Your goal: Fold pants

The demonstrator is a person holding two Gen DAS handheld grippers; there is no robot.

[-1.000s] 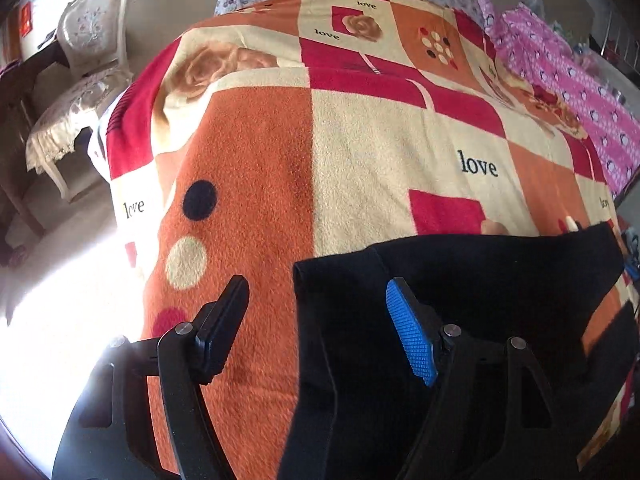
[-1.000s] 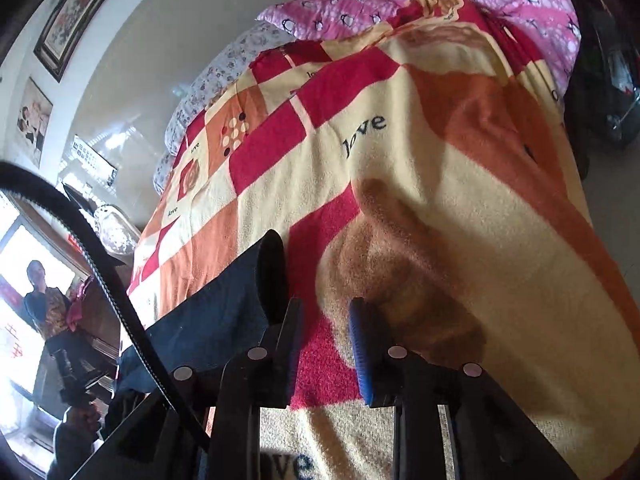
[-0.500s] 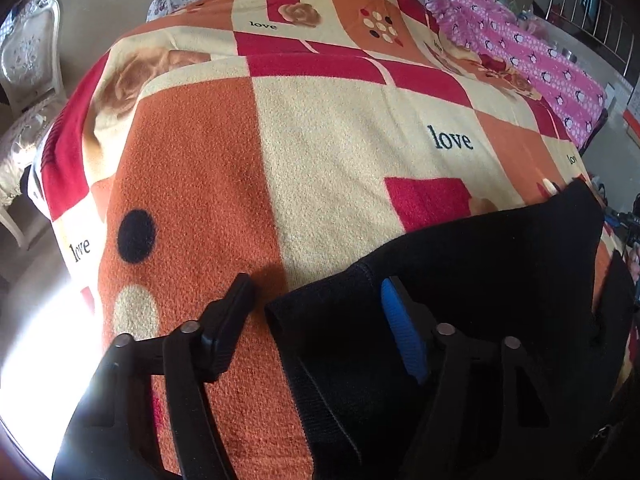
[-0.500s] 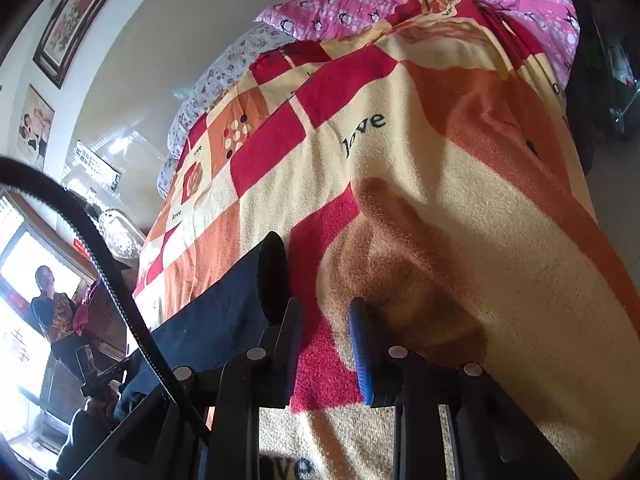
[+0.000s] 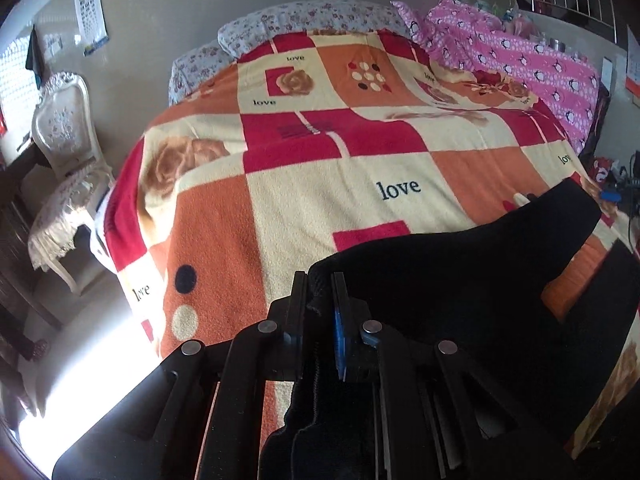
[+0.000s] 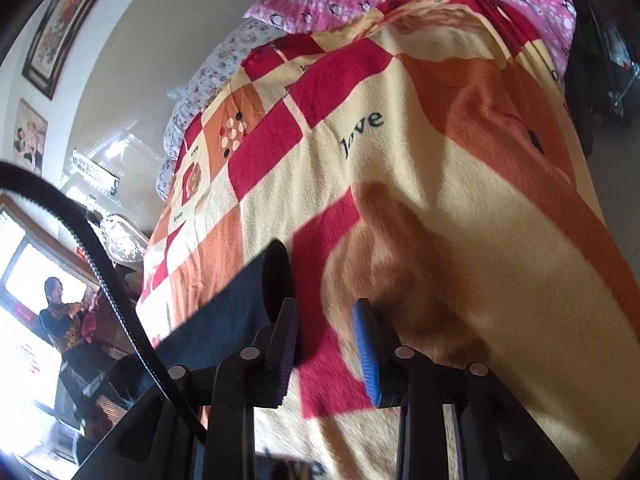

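The left gripper (image 5: 320,300) is pinching the pants' (image 5: 460,280) near corner to fold them; the right gripper (image 6: 326,320) is opening, empty.

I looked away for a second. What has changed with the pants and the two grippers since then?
The left gripper closed on the edge of the black pants and lifted it. The right gripper is opening slightly, nothing between its fingers. The blanket stayed put.

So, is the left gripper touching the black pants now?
Touching. The left wrist view shows the left gripper shut on a corner of the black pants, fabric pinched between both fingers.
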